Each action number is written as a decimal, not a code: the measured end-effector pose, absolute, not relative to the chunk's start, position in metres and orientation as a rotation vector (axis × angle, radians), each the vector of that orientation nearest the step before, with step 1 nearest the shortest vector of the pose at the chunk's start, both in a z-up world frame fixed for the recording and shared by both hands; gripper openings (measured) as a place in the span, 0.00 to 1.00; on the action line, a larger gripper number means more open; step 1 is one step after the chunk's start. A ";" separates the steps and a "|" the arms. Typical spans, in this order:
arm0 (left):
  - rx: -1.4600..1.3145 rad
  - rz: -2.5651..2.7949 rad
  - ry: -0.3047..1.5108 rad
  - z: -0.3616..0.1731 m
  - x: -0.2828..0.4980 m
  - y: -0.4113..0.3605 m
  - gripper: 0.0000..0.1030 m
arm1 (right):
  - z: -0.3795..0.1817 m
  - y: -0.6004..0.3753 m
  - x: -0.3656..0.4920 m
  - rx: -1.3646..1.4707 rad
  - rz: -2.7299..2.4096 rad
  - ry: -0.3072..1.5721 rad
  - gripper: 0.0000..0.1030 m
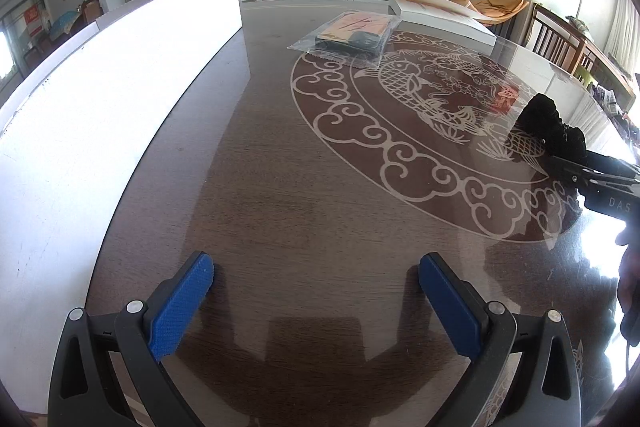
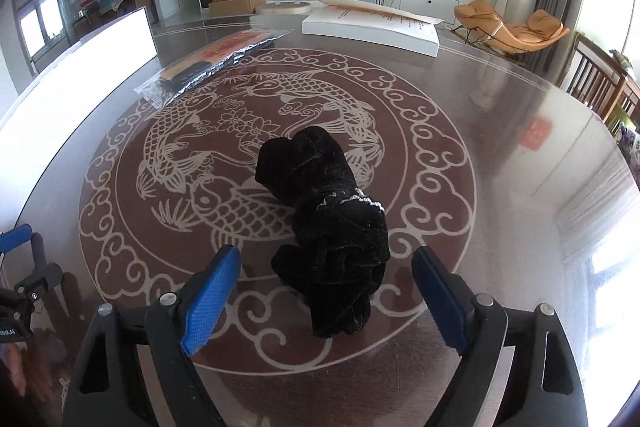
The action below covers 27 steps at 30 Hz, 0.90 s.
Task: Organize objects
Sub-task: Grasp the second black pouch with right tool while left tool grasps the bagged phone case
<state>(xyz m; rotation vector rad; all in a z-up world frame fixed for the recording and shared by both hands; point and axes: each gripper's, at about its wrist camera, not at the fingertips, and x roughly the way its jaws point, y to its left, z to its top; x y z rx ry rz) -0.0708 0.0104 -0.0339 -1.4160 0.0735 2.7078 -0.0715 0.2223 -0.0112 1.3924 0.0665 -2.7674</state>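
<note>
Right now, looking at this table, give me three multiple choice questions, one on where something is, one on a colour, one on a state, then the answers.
1. Where does the black cloth bundle lie?
A. On the fish pattern in the table
B. On top of the white box
C. Inside the clear plastic bag

2. What colour are the pads on the right claw?
A. Red
B. Blue
C. Yellow

3. How does the right claw stand to the bundle?
A. Shut tight on it
B. Open, pads on either side, not pressing it
C. Lifting it off the table

Answers:
1 A, the bundle sits on the carp design, apart from the white box and the plastic bag.
2 B, both pads show blue.
3 B, gaps show between each pad and the cloth, which rests on the table.
</note>
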 end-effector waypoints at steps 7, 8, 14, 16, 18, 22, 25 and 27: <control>-1.463 2.598 0.120 -0.030 -0.097 0.017 1.00 | -0.016 0.218 -0.075 1.393 -2.744 0.068 0.94; -1.458 2.571 0.148 -0.026 -0.108 0.021 1.00 | -0.017 0.217 -0.075 1.392 -2.743 0.073 0.95; -1.370 2.483 0.355 0.009 -0.207 0.047 1.00 | -0.018 0.216 -0.076 1.403 -2.732 0.074 0.99; -1.377 2.462 0.382 0.011 -0.241 0.054 1.00 | -0.018 0.215 -0.076 1.402 -2.732 0.074 0.99; -1.380 2.454 0.358 0.009 -0.271 0.058 1.00 | -0.018 0.215 -0.076 1.402 -2.731 0.074 0.99; -1.464 2.372 0.259 -0.010 -0.314 0.069 1.00 | -0.018 0.215 -0.076 1.401 -2.729 0.073 0.99; -1.485 2.373 0.306 -0.025 -0.330 0.082 1.00 | -0.017 0.213 -0.076 1.398 -2.729 0.082 0.99; -1.507 2.410 0.293 -0.033 -0.343 0.083 1.00 | -0.017 0.212 -0.076 1.396 -2.732 0.089 0.99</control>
